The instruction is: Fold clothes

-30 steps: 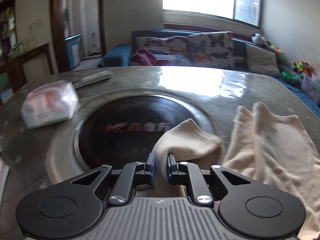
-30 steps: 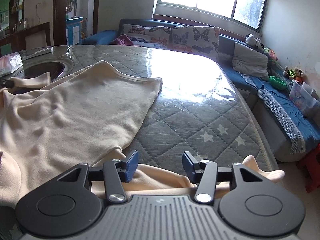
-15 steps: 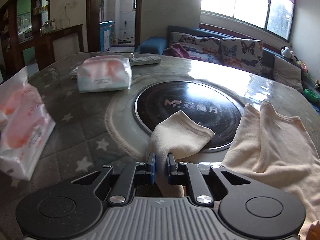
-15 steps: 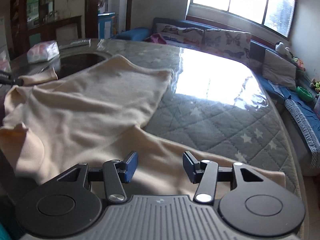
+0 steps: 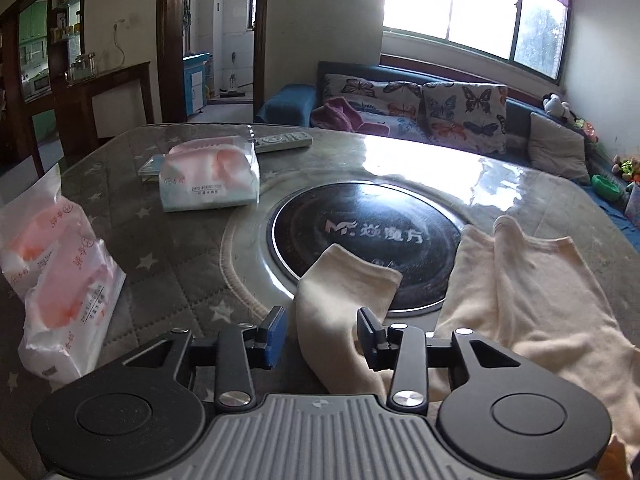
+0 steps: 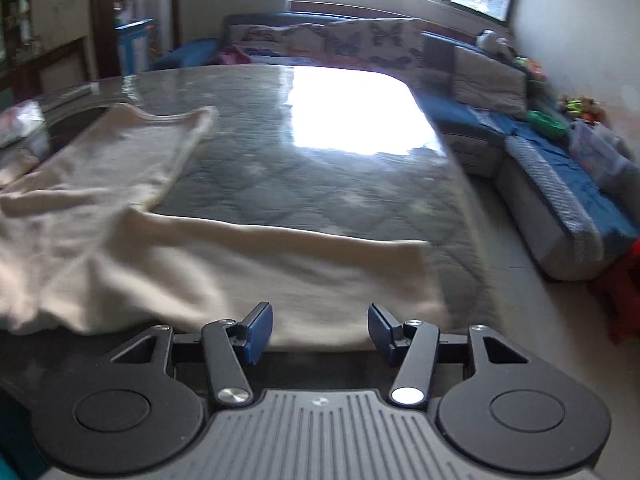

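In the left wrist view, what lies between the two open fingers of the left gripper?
In the left wrist view, a cream sleeve of the garment lies between the open jaws of the left gripper, its cuff end reaching onto the black round cooktop.

A lived-in home living room: a dark blue sofa (image 5: 516, 120) with butterfly-print cushions (image 5: 464, 110) runs beneath a wide bright window (image 5: 472, 8). Soft toys (image 5: 556, 104) sit at its end. Pink-and-white tissue packs (image 5: 208, 174) and a white remote control (image 5: 282, 140) lie on the grey star-quilted tabletop (image 5: 172, 248), and an open doorway (image 5: 216, 40) leads to further rooms.
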Demonstrator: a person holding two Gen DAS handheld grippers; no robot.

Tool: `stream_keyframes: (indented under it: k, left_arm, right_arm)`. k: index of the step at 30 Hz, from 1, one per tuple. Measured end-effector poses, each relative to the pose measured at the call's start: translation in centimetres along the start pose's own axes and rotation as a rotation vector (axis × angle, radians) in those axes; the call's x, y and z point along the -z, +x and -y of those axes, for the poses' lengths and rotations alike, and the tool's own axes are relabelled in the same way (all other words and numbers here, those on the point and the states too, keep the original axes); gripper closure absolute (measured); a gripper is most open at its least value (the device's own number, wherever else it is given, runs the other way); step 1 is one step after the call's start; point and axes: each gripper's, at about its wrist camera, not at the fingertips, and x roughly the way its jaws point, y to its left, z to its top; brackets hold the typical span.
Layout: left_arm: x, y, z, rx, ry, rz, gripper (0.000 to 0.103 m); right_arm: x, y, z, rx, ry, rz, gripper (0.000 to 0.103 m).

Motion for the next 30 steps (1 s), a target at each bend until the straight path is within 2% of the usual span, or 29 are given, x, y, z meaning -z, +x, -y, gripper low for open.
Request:
stream_keyframes:
  k: [3, 7, 10, 11, 13, 14, 16, 21, 25, 30]
  left_arm:
    - [-0.6, 0.3, 0.6, 0.02, 0.008, 0.002, 0.061]
    - [-0.9, 1.7, 2.6, 0.054, 0.05, -0.011, 0.061]
    - [-1.4, 3.0, 4.4, 0.086, 0.077, -0.015, 0.061]
    - [-1.7, 3.5, 4.9, 0.095, 0.086, -0.015, 0.061]
    - [-2.3, 4.5, 6.1, 0.107, 0.108, -0.014, 0.062]
    - [-2.6, 5.2, 6.6, 0.113, 0.12, -0.014, 0.063]
    - [-3.2, 6.6, 7.7, 0.124, 0.143, -0.015, 0.063]
    - [-4.4, 10.9, 10.1, 0.119, 0.186, -0.037, 0.063]
    - [-5.0, 13.6, 11.7, 0.141, 0.22, -0.058, 0.063]
    - [-5.1, 15.4, 12.9, 0.18, 0.261, -0.072, 0.064]
  right_arm:
    - [-0.5, 0.3, 1.7, 0.037, 0.051, 0.008, 0.05]
    - [-1.7, 1.8, 2.6, 0.05, 0.05, 0.027, 0.052]
    - [-2.3, 3.4, 3.1, 0.055, 0.057, 0.019, 0.061]
    - [-2.4, 3.6, 3.2, 0.071, 0.054, 0.017, 0.073]
    - [-2.9, 3.9, 3.2, 0.132, 0.026, 0.004, 0.084]
    - [-3.0, 4.2, 3.2, 0.175, -0.003, -0.005, 0.084]
    - [-3.5, 4.5, 3.0, 0.192, -0.036, -0.015, 0.084]
    - [-6.7, 4.2, 1.1, 0.114, -0.087, 0.055, 0.082]
    - [-10.6, 5.5, -2.4, -0.085, -0.116, 0.076, 0.081]
    - [-14.1, 8.5, -7.6, -0.237, -0.186, 0.073, 0.076]
